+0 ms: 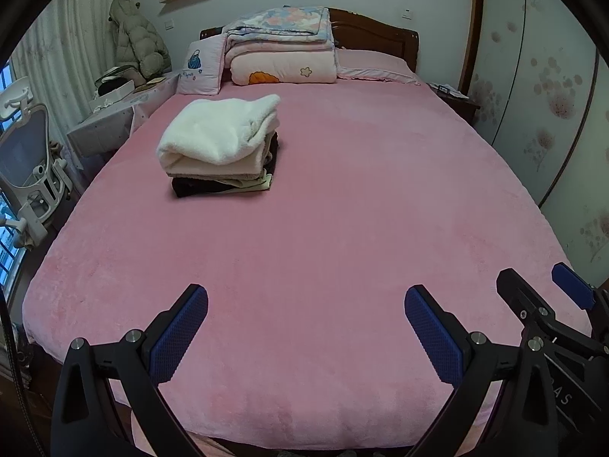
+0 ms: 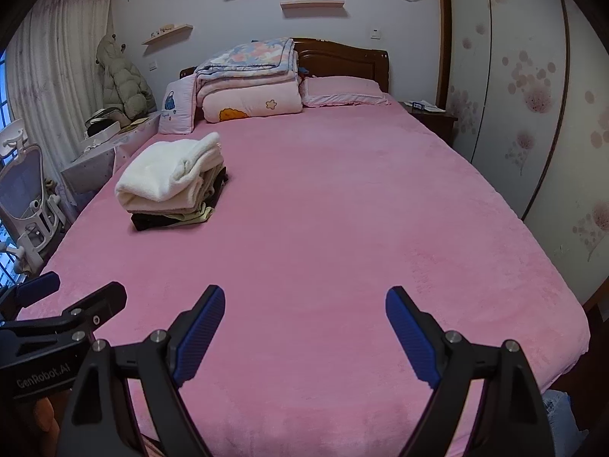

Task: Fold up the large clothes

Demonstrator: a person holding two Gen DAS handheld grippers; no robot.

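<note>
A stack of folded clothes (image 1: 219,144) (image 2: 173,181) lies on the left half of the pink bed (image 1: 342,198) (image 2: 342,209), a fluffy white garment on top, beige and black pieces beneath. My left gripper (image 1: 306,301) hovers open over the foot of the bed, nothing between its blue pads. My right gripper (image 2: 304,297) is open too, beside it on the right and holding nothing. Each gripper shows at the edge of the other's view: the right gripper (image 1: 540,285) and the left gripper (image 2: 82,285). Both are far from the stack.
Folded quilts (image 1: 281,45) and pillows (image 1: 373,64) sit at the wooden headboard. A white office chair (image 1: 26,160) and a cluttered side table (image 1: 114,110) stand left of the bed. A wardrobe (image 2: 533,95) lines the right wall, with a nightstand (image 2: 426,112) beside it.
</note>
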